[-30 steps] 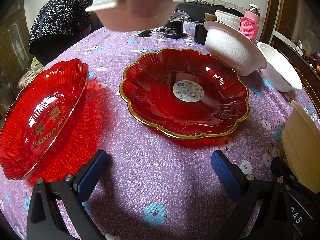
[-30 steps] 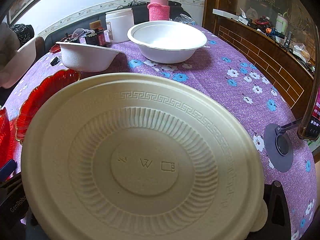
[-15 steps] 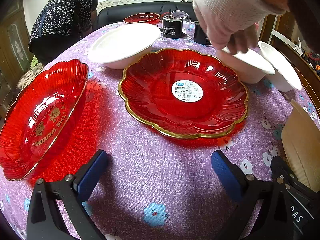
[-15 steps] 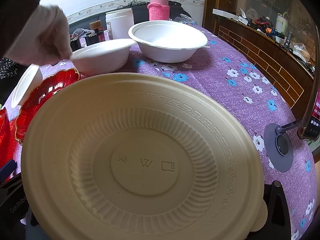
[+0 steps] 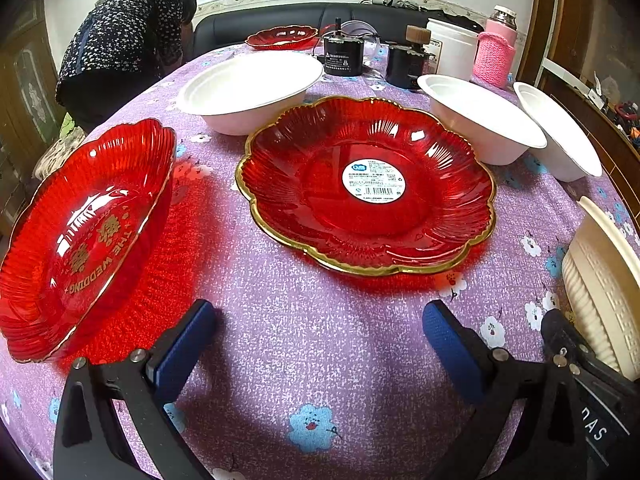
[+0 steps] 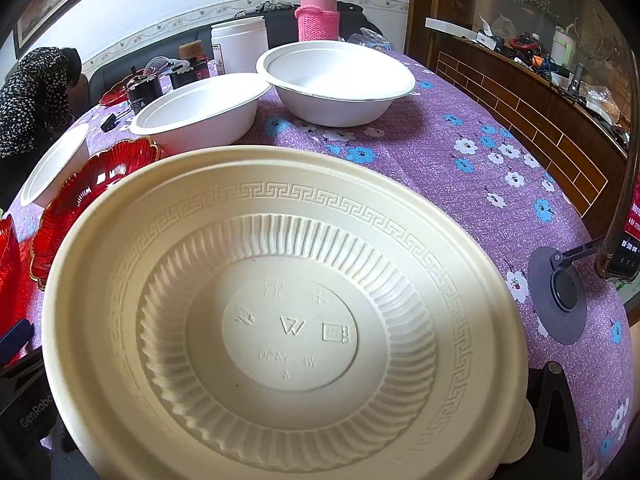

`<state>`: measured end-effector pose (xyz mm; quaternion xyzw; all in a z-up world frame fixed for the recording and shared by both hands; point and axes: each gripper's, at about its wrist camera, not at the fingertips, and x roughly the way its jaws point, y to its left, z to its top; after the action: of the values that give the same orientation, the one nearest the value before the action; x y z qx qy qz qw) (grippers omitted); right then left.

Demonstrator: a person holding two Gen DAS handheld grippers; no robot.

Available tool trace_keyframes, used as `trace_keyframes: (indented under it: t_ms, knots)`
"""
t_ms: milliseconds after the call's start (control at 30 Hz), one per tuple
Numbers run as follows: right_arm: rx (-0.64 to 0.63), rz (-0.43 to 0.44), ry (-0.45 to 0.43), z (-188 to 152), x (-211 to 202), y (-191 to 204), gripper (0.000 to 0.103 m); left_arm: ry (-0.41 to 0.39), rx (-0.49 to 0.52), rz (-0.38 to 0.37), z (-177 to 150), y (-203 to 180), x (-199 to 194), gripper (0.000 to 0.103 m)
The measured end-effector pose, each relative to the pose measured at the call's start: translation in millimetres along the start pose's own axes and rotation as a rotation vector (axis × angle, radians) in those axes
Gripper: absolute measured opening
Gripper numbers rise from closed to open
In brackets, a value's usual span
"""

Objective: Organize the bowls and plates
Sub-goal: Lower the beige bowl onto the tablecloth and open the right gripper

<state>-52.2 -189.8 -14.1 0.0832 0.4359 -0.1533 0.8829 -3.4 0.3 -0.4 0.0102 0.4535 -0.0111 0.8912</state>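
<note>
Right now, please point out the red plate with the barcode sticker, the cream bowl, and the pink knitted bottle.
Red plate with sticker (image 5: 420, 152): left wrist view, on the ribbed red inner wall.
Cream bowl (image 6: 288, 332): right wrist view, on its embossed base.
Pink knitted bottle (image 6: 317, 22): right wrist view, on the knitted sleeve.

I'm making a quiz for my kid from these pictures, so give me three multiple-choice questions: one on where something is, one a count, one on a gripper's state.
1. Where is the stickered red plate?
A. Directly ahead of the left gripper
B. On the floor
C. On the sofa
2. How many white bowls are out?
A. One
B. Three
C. Five
3. What is the left gripper's state?
A. Shut on a plate
B. Shut on a bowl
C. Open, holding nothing
Answers: 1 A, it lies flat just beyond the blue fingertips; 2 B, one sits behind the plate's left side, two to its right; 3 C, its fingers stand wide apart with only cloth between.
</note>
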Motion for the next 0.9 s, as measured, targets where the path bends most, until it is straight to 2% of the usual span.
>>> trace_keyframes:
  t_ms: [333, 500, 633, 900]
  knots:
    - [0.000, 0.000, 0.000, -0.4, 0.0, 0.2, 0.102, -0.002, -0.003, 0.001, -2.8, 1.3, -2.3, 0.103]
    - [-0.002, -0.003, 0.000, -1.1, -0.7, 2.3, 0.102, 0.029, 0.071, -0.055, -14.3, 6.2, -10.9, 0.103]
    - [0.012, -0.009, 0.003, -0.8, -1.4, 1.6, 0.102, 0.026, 0.097, -0.064, -30.2, 6.2, -22.2, 0.103]
    - [0.010, -0.001, 0.074, -17.7, -14.1, 4.4, 0.102, 0.057, 0.101, -0.066, -34.6, 8.5, -26.4, 0.103]
